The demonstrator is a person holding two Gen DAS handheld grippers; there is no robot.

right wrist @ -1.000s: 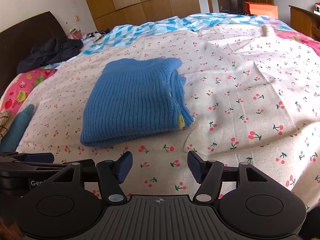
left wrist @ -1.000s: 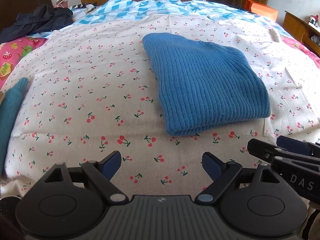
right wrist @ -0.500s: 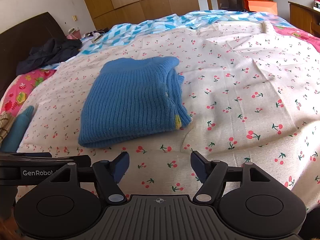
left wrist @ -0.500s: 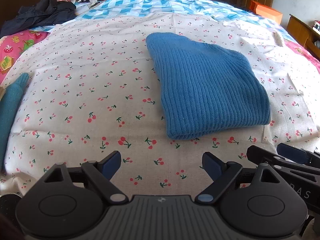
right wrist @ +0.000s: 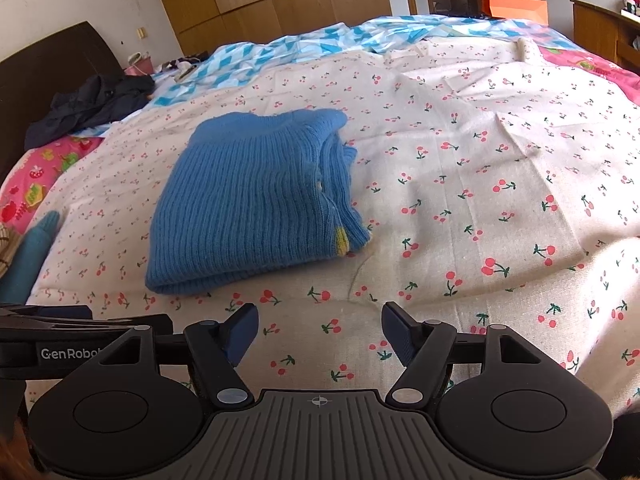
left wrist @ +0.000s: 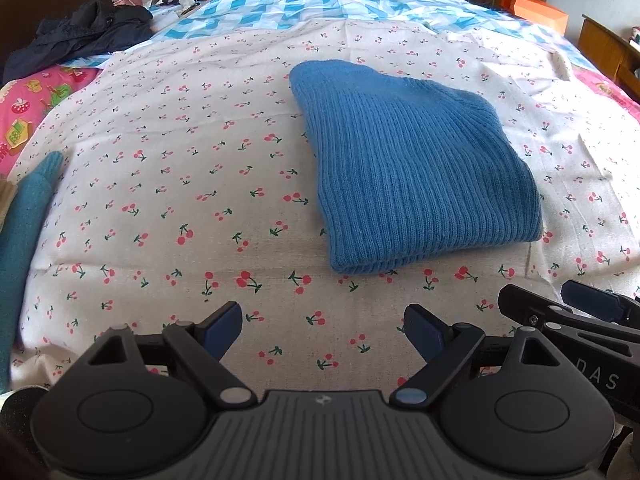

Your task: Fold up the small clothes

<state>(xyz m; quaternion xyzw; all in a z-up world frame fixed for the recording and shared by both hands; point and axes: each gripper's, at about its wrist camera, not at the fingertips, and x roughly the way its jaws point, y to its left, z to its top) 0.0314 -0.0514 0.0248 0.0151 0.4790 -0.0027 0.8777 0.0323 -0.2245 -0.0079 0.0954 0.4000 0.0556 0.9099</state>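
The far edge of the folded blue knit sweater (left wrist: 412, 168) curves out of sight over its own bulk, and from the left wrist view its layered side is hidden; only the right wrist view shows the stacked edges and a small yellow patch (right wrist: 341, 237) at the near corner, too small to identify. At the left edge of both views a teal garment (left wrist: 20, 236) is cut off by the frame. A dark jacket (left wrist: 88, 32) lies crumpled far ahead to the left, its shape unclear. An orange box (right wrist: 514, 4) sits far ahead near the doorway.

The left gripper (left wrist: 322, 330) tilts down toward the cherry-print sheet (left wrist: 180, 168), its jaws spread wide and empty, the sweater ahead and slightly right of its fingers. The right gripper (right wrist: 319, 332) also points down at the sheet, jaws parted with nothing between them, the sweater ahead and to its left. Each gripper appears at the edge of the other's view, side by side.
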